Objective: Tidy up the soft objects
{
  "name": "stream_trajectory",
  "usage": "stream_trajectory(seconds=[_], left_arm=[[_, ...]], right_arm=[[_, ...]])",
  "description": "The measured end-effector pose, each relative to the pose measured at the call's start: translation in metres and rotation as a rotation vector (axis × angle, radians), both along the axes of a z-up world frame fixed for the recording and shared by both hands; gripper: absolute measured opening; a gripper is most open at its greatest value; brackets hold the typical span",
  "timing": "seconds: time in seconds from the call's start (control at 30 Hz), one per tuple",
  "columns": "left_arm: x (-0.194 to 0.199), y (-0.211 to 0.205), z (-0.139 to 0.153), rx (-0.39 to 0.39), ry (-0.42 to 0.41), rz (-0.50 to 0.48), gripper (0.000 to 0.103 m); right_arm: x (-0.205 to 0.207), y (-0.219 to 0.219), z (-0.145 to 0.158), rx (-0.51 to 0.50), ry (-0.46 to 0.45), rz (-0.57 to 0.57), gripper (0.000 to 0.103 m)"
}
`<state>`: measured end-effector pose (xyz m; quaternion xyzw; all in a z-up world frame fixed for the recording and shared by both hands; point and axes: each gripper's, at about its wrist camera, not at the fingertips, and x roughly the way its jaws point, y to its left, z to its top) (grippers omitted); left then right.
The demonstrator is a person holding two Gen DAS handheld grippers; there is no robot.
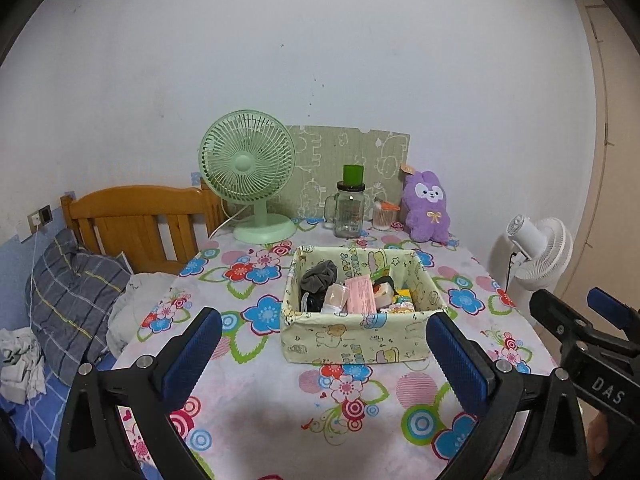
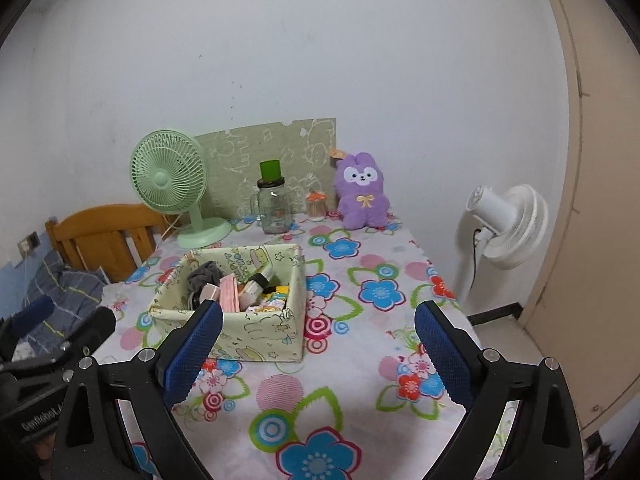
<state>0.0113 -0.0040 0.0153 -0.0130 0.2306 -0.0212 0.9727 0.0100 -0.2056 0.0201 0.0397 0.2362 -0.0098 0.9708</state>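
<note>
A purple plush rabbit sits upright at the back right of the flowered table; it also shows in the right wrist view. A pale green fabric box in the table's middle holds a grey scrunchie, a pink packet and several small items; it shows in the right wrist view too. My left gripper is open and empty, just in front of the box. My right gripper is open and empty, to the right of the box.
A green desk fan, a glass jar with a green lid and a small cup of swabs stand along the back. A white floor fan stands right of the table. A bed with a wooden headboard lies left.
</note>
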Motion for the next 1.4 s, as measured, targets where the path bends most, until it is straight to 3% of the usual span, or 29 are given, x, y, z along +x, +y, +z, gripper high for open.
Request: stream_trajectory(seconds=[0.43,1.4], left_arm=[[-0.024,0.000,0.000,0.031,-0.038,0.016,0.103],[-0.022,0.001,0.003,0.021,-0.038,0.027,0.103]], right_arm=[[-0.027,-0.001,0.005,0.017,-0.040,-0.008,0.098],[-0.020,-0.002,0.007,0.024,-0.046,0.008,0.098]])
